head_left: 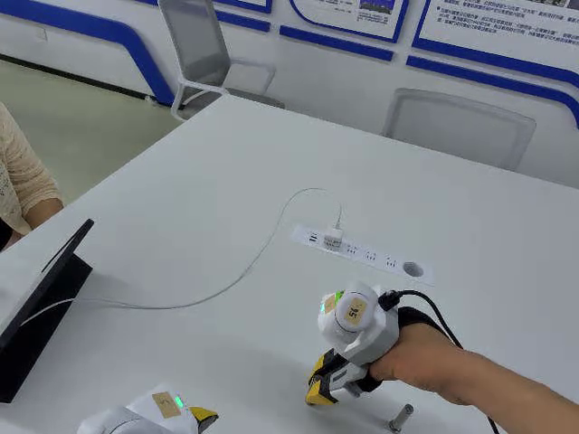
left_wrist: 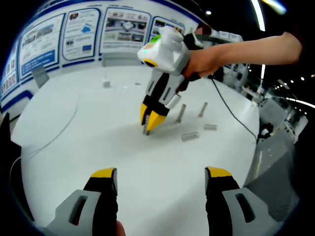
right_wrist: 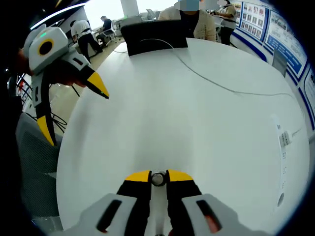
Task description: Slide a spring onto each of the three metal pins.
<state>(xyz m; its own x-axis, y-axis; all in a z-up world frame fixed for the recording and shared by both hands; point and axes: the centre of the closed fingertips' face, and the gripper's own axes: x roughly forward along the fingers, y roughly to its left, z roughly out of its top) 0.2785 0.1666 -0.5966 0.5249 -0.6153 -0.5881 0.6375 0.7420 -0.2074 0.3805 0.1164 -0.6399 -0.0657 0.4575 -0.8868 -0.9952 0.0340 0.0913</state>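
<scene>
Head view: right gripper [head_left: 317,391], held in a hand [head_left: 412,357], points down at the counter [head_left: 208,181] on the near side of the power strip [head_left: 362,251]. A pin [head_left: 401,418] sits nearer still.
Left gripper view: left gripper [left_wrist: 161,173] gapes wide (nothing held). Small metal parts [left_wrist: 190,135] are scattered well short of the power strip.
Right gripper view: clamped on a metal piece [right_wrist: 158,178] (pin or spring, cannot tell).

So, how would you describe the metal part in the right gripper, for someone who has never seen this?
On the white table, find the hand-held right gripper whose yellow-tipped fingers point down. The small metal part is pinched between those fingers; the other metal pieces stand or lie loose beside it, unheld.
</scene>
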